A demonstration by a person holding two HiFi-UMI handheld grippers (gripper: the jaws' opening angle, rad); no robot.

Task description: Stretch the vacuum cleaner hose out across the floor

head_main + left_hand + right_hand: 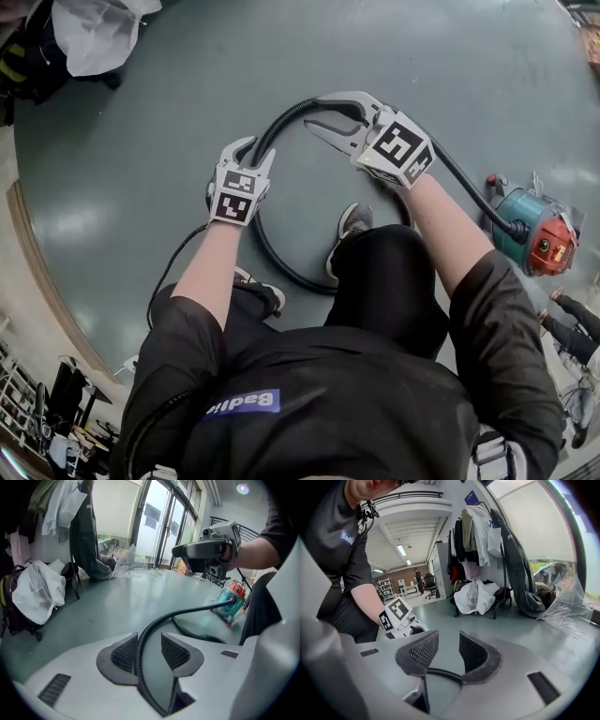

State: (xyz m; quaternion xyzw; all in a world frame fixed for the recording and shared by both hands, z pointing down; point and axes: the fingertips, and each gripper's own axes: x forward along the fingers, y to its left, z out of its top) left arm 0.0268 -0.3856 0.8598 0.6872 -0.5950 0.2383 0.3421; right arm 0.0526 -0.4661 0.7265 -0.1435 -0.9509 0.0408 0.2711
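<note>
Black ribbed plastic made up the vacuum cleaner hose (179, 612), which lay in a loose loop on the grey floor (141, 141), running from the teal-and-red vacuum cleaner (530, 230) at my right and round past my feet. I judged it light and pliant, probably springy enough to curl back. Its ribs would give the pads something to bite on, so no hard squeeze seemed called for, though a strong pull might drag the machine along. The arc in front of me looked the best place to take hold, each gripper square across the ribs. My left gripper (150, 639) stood with its jaws parted, the hose running between them unpinched. My right gripper (448, 637) gaped likewise, the hose crossing low in its throat. I counted one hose, one cleaner and two grippers.
</note>
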